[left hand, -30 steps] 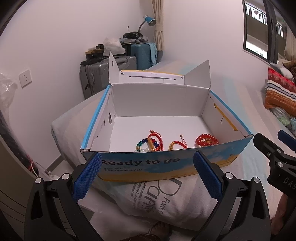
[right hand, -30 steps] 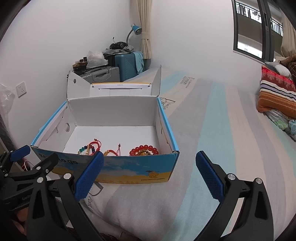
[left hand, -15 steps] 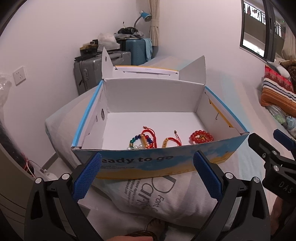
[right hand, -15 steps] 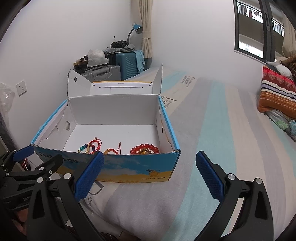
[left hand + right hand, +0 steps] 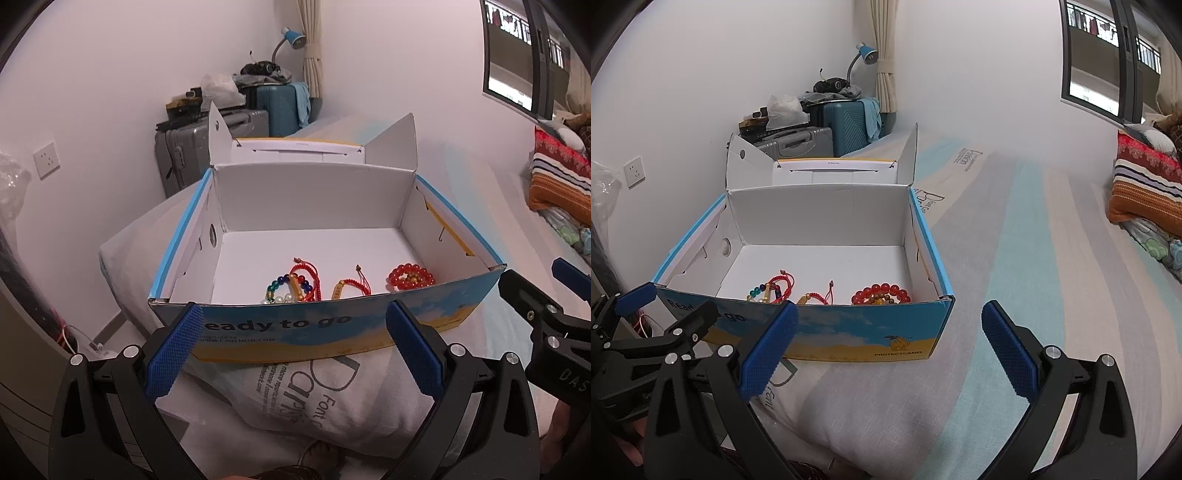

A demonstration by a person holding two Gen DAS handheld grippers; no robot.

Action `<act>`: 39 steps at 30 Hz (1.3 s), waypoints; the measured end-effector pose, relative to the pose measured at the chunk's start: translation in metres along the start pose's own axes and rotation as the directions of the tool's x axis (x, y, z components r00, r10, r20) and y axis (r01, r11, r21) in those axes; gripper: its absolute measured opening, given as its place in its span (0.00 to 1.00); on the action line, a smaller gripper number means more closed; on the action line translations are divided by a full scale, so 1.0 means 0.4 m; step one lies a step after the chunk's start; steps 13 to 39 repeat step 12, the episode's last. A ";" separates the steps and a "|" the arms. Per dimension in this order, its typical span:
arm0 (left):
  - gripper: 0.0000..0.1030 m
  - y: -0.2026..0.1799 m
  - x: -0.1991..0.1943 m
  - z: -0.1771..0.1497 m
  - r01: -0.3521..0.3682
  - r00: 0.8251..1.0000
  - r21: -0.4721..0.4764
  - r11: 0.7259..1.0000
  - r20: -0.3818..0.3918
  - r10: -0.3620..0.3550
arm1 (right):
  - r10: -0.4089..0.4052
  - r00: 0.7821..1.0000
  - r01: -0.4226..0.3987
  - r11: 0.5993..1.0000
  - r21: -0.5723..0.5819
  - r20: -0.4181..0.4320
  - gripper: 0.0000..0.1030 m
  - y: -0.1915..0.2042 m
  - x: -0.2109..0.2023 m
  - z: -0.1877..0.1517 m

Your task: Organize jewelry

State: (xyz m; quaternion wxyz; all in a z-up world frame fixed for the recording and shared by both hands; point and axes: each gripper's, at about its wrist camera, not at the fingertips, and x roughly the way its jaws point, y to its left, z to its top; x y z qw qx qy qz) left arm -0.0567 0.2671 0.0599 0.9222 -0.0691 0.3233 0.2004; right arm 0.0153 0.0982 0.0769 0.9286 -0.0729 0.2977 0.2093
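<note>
- Left gripper (image 5: 293, 345): jaws spread wide, nothing between pads, hovering low centre of frame just short of the box's front wall.
- Right gripper (image 5: 888, 350): also released and empty, low centre of its frame, off the box's front right corner; its tip shows at right edge of left view too.
- Shoe box (image 5: 369, 325): lid flipped back, sits on a pillow (image 5: 332, 406) on the bed, mid frame in both views.
- Jewelry all inside the box, on the floor near the front wall, in a row:
  - mixed bead + red cord bracelets (image 5: 295, 286), tangled pile at left, pieces overlapping.
  - small red cord bracelet w/ gold bar (image 5: 349, 286), centre, lies apart from the others.
  - red bead bracelet (image 5: 410, 276), right, w/ a brownish bead strand inside it.
- Handling (judgement): all v. light, floppy, no stiffness; beads smooth + round, prob. slip from pads; cord grips better.
- Take hold: pinch across cord or a single strand of beads from above, not the whole loop. Left pile may lift as a clump.
- Front wall hides part of the left pile; thin card box may slide on the soft pillow.
</note>
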 end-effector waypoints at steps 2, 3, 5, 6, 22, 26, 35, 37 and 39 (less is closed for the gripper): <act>0.95 0.006 -0.005 0.001 0.012 1.000 -0.012 1.000 0.004 -0.012 | 0.001 1.000 -0.001 1.000 0.001 -0.002 0.93 0.000 0.001 0.001; 0.95 0.008 -0.006 0.003 0.015 1.000 -0.011 1.000 0.004 -0.015 | 0.001 1.000 -0.001 1.000 0.002 -0.001 0.93 0.000 0.001 0.001; 0.95 0.010 -0.005 0.006 0.017 1.000 -0.013 1.000 0.000 -0.017 | 0.001 1.000 -0.001 1.000 0.001 0.000 0.93 0.000 0.002 0.001; 0.95 0.011 -0.002 0.007 0.015 1.000 -0.016 1.000 -0.009 -0.015 | 0.001 1.000 -0.001 1.000 0.002 -0.001 0.93 0.000 0.003 0.001; 0.95 0.012 0.003 0.006 0.015 1.000 -0.025 1.000 -0.027 -0.016 | 0.002 1.000 -0.002 1.000 0.000 -0.002 0.93 0.001 0.003 0.001; 0.95 0.012 0.003 0.006 0.015 1.000 -0.025 1.000 -0.027 -0.016 | 0.002 1.000 -0.002 1.000 0.000 -0.002 0.93 0.001 0.003 0.001; 0.95 0.012 0.003 0.006 0.015 1.000 -0.025 1.000 -0.027 -0.016 | 0.002 1.000 -0.002 1.000 0.000 -0.002 0.93 0.001 0.003 0.001; 0.95 0.012 0.003 0.006 0.015 1.000 -0.025 1.000 -0.027 -0.016 | 0.002 1.000 -0.002 1.000 0.000 -0.002 0.93 0.001 0.003 0.001; 0.95 0.012 0.003 0.006 0.015 1.000 -0.025 1.000 -0.027 -0.016 | 0.002 1.000 -0.002 1.000 0.000 -0.002 0.93 0.001 0.003 0.001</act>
